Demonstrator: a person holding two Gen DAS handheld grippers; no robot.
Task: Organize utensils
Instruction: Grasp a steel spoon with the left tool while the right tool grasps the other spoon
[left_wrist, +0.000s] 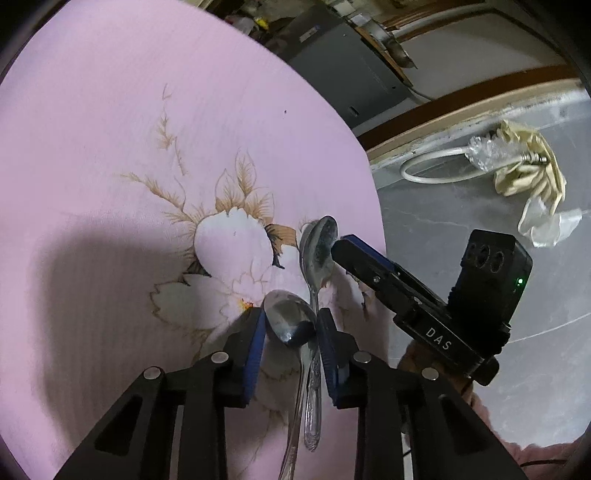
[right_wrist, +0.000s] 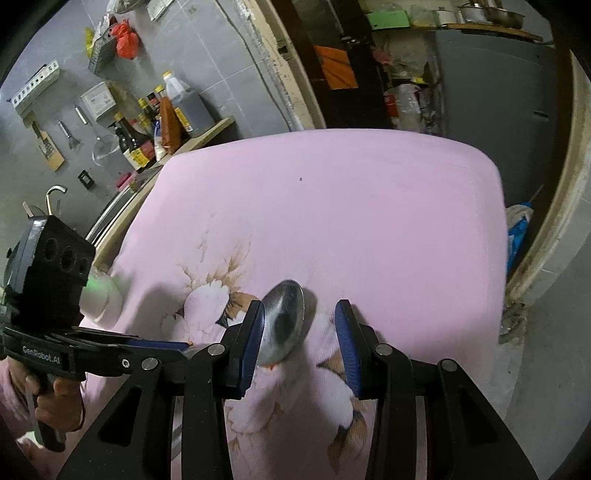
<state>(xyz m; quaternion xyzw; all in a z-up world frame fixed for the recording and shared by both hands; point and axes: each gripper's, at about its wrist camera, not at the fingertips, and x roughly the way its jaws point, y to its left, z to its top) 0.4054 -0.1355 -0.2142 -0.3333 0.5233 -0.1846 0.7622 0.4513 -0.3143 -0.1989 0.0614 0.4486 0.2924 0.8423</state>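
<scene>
Near spoon (left_wrist: 288, 326): on the pink floral cloth (left_wrist: 110, 147), close to its right edge, bowl clenched between the pads of the left gripper (left_wrist: 290, 314). Far spoon (left_wrist: 319, 247): just beside it, handles overlapping, bowl against one pad of the right gripper (right_wrist: 299, 306), jaws released.

Two spoons (left_wrist: 288, 321), one pink floral cloth (left_wrist: 110, 147)

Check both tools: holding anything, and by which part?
Left tool grips the near spoon by its bowl. Right tool holds nothing: far spoon bowl touches one pad only.
</scene>
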